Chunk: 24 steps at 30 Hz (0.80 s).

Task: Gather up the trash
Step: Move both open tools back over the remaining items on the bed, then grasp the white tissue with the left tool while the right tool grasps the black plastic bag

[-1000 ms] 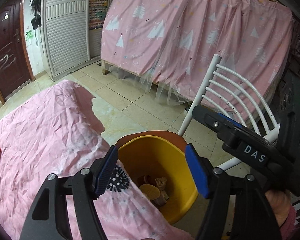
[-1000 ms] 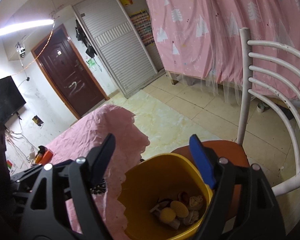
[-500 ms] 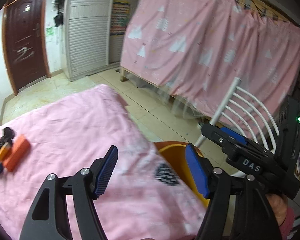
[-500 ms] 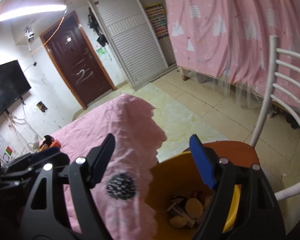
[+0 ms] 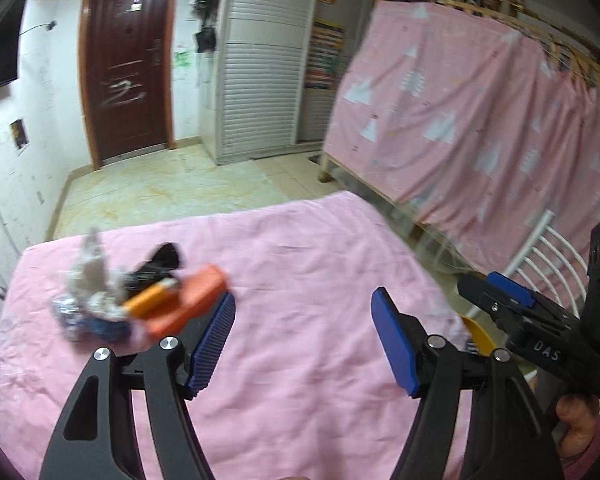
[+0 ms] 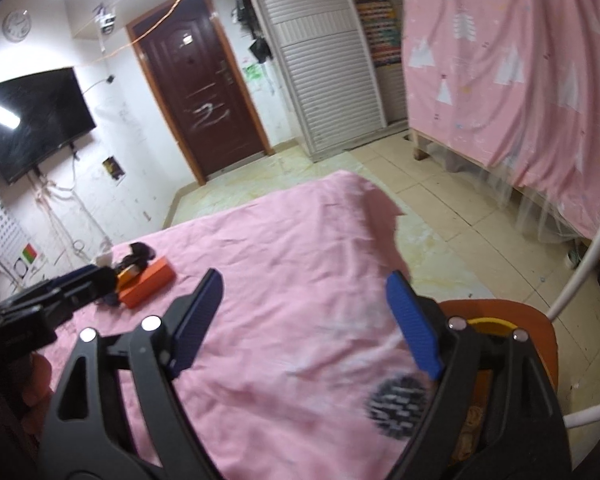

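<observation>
Pink cloth (image 5: 300, 280) fills the left wrist view. Left gripper (image 5: 304, 344) jaws parted, nothing between them. Trash pile (image 5: 100, 296) sits just beyond and left of the left jaw: crinkled foil, orange box (image 5: 188, 300), long axis running diagonally up-right toward the jaw tip. Right gripper (image 5: 512, 308) off to the right, further away, so the left hand looks nearer. Right wrist view: right gripper (image 6: 304, 312) jaws have just been opening, nothing between them; orange box (image 6: 148, 282) far left of its left jaw, yellow bin (image 6: 488, 326) tucked behind its right jaw on the chair (image 6: 540, 332). Both grippers pitched down at the cloth.
</observation>
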Available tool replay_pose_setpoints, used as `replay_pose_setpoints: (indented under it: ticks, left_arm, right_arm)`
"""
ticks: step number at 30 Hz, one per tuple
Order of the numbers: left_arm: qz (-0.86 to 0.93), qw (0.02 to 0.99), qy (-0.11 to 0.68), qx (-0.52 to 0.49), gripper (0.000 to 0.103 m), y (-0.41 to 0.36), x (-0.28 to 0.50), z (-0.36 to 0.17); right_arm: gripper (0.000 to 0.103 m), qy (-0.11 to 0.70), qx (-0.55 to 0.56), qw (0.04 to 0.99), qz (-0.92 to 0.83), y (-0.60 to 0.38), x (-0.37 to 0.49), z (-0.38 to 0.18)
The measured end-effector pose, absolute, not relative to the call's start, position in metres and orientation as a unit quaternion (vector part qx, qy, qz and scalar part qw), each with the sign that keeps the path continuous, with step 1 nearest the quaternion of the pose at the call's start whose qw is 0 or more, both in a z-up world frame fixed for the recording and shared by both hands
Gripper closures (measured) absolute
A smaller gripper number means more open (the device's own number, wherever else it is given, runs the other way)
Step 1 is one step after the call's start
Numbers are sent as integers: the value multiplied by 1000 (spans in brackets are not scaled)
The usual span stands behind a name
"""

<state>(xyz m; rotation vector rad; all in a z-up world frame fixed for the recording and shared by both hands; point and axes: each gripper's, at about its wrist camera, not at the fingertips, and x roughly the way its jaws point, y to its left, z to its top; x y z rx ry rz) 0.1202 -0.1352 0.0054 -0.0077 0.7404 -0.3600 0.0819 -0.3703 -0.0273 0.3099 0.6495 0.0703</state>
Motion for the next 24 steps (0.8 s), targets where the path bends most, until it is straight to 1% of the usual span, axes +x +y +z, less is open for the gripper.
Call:
replay_pose_setpoints:
  ticks: [13, 22, 24]
  left_arm:
    - [-97, 930, 354, -2, 42, -49, 154, 1]
    - [-69, 920, 385, -17, 42, -7, 194, -20]
    - [-68, 916, 395, -23, 42, 0, 203, -26]
  right_arm:
    - [23, 343, 88, 931, 90, -282, 123, -24]
    - [22, 352, 51, 926, 126, -239, 149, -20]
    - [19, 353, 45, 925, 132, -231, 154, -18]
